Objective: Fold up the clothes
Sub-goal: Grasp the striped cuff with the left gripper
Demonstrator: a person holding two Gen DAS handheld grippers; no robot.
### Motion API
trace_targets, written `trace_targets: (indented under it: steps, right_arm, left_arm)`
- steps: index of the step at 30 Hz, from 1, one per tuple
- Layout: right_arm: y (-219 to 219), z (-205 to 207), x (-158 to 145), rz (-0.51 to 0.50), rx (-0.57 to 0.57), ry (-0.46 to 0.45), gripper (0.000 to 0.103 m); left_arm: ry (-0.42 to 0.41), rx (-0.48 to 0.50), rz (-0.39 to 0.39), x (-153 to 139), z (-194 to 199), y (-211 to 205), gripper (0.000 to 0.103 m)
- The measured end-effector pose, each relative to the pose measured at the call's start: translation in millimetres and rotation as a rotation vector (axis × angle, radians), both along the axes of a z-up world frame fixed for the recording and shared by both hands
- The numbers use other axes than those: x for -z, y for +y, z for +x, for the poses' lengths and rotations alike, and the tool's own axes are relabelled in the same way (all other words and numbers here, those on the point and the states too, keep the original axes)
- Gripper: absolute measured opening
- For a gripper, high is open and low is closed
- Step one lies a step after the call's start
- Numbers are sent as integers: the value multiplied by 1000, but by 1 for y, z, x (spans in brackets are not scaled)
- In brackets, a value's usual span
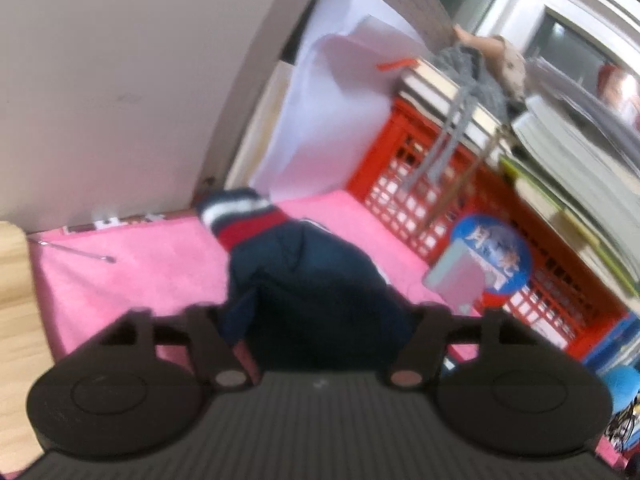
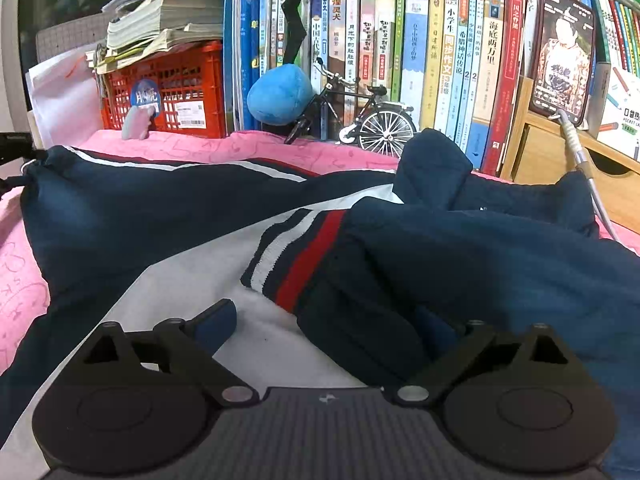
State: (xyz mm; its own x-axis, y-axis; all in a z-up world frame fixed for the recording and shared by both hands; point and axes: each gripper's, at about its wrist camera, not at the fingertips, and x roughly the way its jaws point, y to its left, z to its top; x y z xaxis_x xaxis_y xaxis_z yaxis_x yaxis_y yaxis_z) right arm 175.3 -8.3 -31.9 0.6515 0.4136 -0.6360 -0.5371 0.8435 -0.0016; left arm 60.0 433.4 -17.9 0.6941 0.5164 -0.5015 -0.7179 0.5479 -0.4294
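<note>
Pink cloth covers the surface; navy jacket spread across it, white panel toward the camera, striped cuff folded onto the middle. Behind: book row, red crate, blue plush, model bicycle. Right tongs wide apart over the sleeve, nothing pinched. Left tongs: frame blurred, jaws apart, dark jacket fabric between them, grip can't be confirmed.
</note>
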Motion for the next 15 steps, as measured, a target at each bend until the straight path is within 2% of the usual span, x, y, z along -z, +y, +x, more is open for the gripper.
trace_targets:
  steps: [2, 5, 10, 12, 13, 14, 15]
  right_arm:
    - [0, 0, 0, 0, -1, 1, 97]
    - [1, 0, 0, 1, 0, 2, 98]
    - [1, 1, 0, 2, -1, 4, 98]
    - [1, 1, 0, 2, -3, 6, 99]
    - [1, 1, 0, 2, -3, 7, 99]
    - [1, 1, 0, 1, -4, 7, 100]
    - [1, 1, 0, 1, -5, 7, 100]
  left_arm:
    - [23, 12, 16, 1, 7, -2, 82]
    - [28, 1, 24, 3, 13, -5, 88]
    - [7, -38, 15, 4, 12, -7, 88]
    - [12, -43, 9, 4, 11, -6, 84]
    - [16, -48, 8, 4, 12, -6, 71]
    - [28, -57, 9, 4, 12, -6, 44]
    - [36, -62, 5, 4, 13, -6, 35]
